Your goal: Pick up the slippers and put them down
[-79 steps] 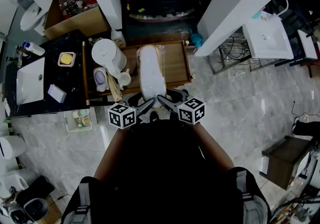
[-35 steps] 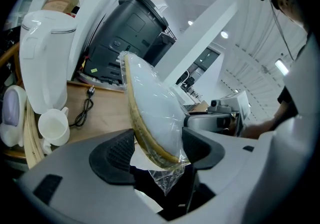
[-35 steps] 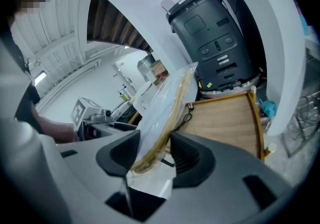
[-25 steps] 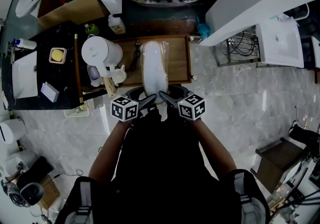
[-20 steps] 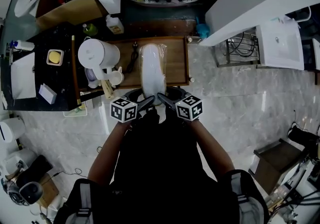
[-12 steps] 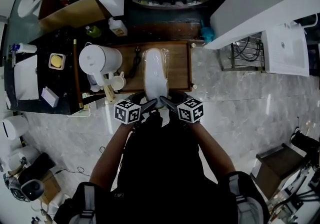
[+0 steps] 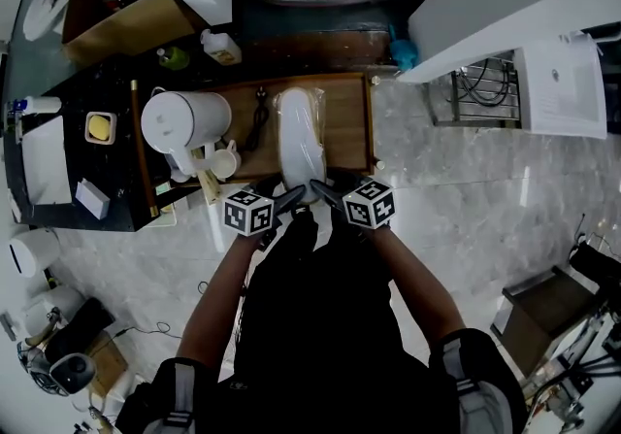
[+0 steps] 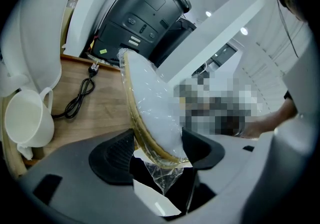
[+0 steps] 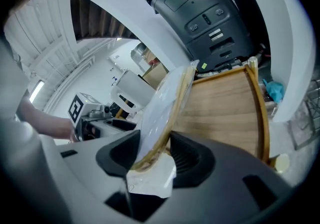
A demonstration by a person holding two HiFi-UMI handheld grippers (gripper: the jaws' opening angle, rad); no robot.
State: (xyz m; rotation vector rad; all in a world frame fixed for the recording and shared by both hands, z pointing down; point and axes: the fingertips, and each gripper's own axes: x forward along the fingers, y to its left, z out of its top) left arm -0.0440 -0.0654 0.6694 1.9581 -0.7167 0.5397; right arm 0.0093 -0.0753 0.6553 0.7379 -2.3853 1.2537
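We see the white slippers point(image 7: 300, 136), bagged in clear plastic, over the wood bench point(image 7: 351, 131), near the kettle point(image 7: 184, 119) and cup point(image 7: 225, 162). Left gripper point(image 8: 159, 150) fingers pinch the near end. Right gripper point(image 9: 152, 155) fingers pinch it too. The label point(image 8: 134, 41) on the black machine point(image 8: 145, 12) is too small to read.

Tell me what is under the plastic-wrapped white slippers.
The brown wooden tray lies below the plastic-wrapped white slippers; bare wood shows on either side. The strip directly beneath them is covered and cannot be seen.
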